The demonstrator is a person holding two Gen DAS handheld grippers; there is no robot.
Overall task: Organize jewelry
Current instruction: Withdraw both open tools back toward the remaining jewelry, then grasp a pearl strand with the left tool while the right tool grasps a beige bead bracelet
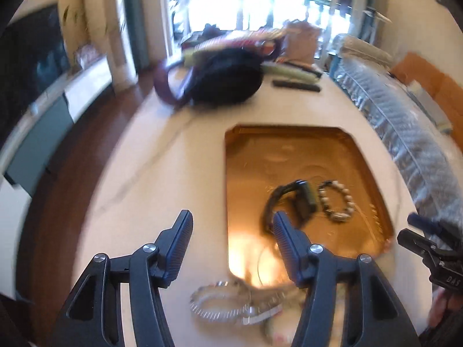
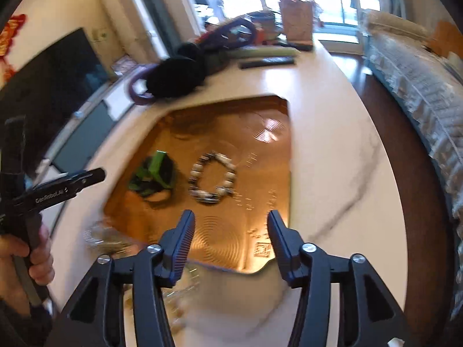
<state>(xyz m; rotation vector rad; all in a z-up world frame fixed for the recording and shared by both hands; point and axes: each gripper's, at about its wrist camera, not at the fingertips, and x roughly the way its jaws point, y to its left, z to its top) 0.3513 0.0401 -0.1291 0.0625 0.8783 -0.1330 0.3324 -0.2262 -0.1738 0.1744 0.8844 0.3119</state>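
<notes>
The white marble-look table (image 2: 332, 156) carries everything, and the gold tray (image 2: 260, 173) at its middle serves as the landmark. Beyond the tray's far edge lies a dark bag (image 1: 228, 78) with a purple strap, blurred.

On the tray, towards its near half, sit a black watch (image 1: 292, 205) with a green-tinted face and, just beside it, a beaded bracelet (image 1: 337, 201) of pale and dark beads lying in a closed loop. Off the tray, against its near corner on the bare table, lies a silver metal-link watch (image 1: 231, 303); more pale clutter near it is too blurred to name.

The left gripper (image 1: 231, 228) hovers above that near corner, fingers spread wide with nothing between them. The right gripper (image 2: 230, 225) hangs over the tray's near edge, likewise spread and empty.

The silver watch probably remains to be moved. It looks fairly weighty, its band floppy and slick, so pinching across the stiff case, or a doubled band section, seems safest. The bracelet is likely light and elastic; a pinch across one side of the loop should hold.
</notes>
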